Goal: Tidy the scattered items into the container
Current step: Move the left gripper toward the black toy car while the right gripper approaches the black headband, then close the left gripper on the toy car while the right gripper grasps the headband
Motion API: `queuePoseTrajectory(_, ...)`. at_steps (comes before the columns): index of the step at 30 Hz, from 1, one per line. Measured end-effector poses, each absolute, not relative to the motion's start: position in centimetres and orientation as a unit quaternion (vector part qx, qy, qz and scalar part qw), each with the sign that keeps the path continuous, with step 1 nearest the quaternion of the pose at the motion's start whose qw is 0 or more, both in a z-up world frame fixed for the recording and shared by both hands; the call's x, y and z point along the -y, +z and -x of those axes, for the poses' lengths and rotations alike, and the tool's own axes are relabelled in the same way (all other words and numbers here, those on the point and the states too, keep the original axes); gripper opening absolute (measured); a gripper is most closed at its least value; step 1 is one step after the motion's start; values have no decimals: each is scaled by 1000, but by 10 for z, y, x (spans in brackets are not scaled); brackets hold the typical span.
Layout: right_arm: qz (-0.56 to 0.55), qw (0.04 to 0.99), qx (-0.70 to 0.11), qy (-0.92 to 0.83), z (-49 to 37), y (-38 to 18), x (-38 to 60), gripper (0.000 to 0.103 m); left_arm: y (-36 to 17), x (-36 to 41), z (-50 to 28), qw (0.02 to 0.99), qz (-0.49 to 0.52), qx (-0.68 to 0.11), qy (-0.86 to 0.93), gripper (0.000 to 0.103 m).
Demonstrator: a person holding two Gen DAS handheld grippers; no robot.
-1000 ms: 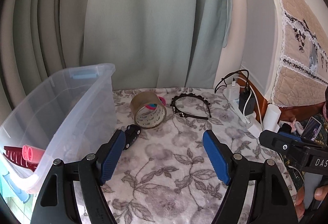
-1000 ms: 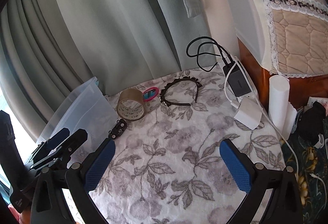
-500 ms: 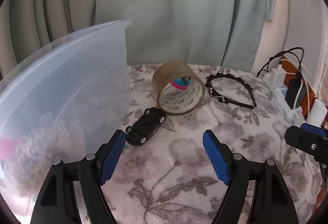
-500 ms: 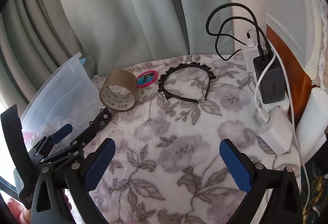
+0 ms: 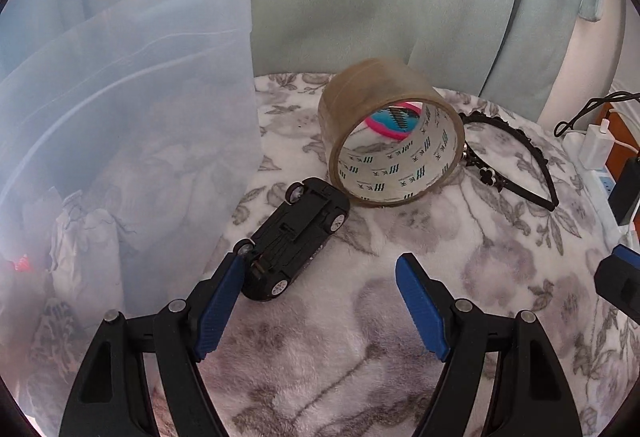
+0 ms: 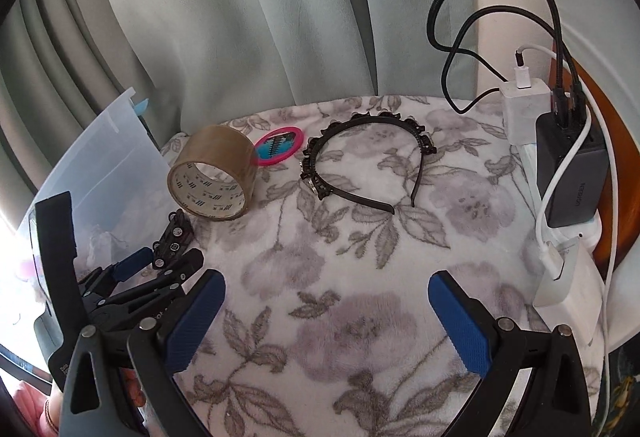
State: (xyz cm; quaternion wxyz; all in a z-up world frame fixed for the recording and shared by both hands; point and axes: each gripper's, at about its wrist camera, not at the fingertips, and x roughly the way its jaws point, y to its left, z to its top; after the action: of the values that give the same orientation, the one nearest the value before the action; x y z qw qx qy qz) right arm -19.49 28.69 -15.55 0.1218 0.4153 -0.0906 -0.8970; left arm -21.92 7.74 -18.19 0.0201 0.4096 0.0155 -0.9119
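Observation:
A black toy car (image 5: pixel 294 237) lies on its roof on the floral blanket, just beside the clear plastic bin (image 5: pixel 120 117). My left gripper (image 5: pixel 320 265) is open, and its left finger tip is right at the car's near end; the car is not gripped. Behind the car a roll of brown tape (image 5: pixel 392 141) stands on edge, with a pink round item (image 5: pixel 394 121) showing through it. A black headband (image 6: pixel 360 165) lies farther right. My right gripper (image 6: pixel 326 279) hangs open and empty over bare blanket, with the headband ahead of it. The right wrist view also shows the left gripper (image 6: pixel 160 265) by the car (image 6: pixel 176 233).
Green curtains hang close behind the blanket. On the right edge lie a power strip with a black charger (image 6: pixel 568 173), white adapters (image 6: pixel 524 109) and looping cables. The bin holds crumpled white material (image 5: pixel 88 233). A wooden edge (image 6: pixel 616 157) runs along the far right.
Both grippers have come forward and down toward the items. The left one has closed in on the toy car beside the bin. Both stay equally wide open.

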Motion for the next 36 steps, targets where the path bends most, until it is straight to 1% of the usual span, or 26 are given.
queuePoseTrajectory(7,-420,126,78,-896,208,-159,-280,103,-173,-85,209,-35,-397,-30,-917,78)
queuePoseTrajectory(14,-421,138,45,-895,223,-160,-271,103,-173,-81,208,31,-390,31,-920,79)
queuePoseTrajectory(23,-431,152,16,-889,245,-168,-263,103,-192,-99,237,46,-405,132,-904,79)
queuePoseTrajectory(32,-439,157,-32,-884,277,-178,-254,103,-191,-98,247,28,-419,117,-900,79)
queuePoseTrajectory(36,-444,164,-48,-880,292,-184,-249,100,-193,-90,252,18,-424,92,-901,77)
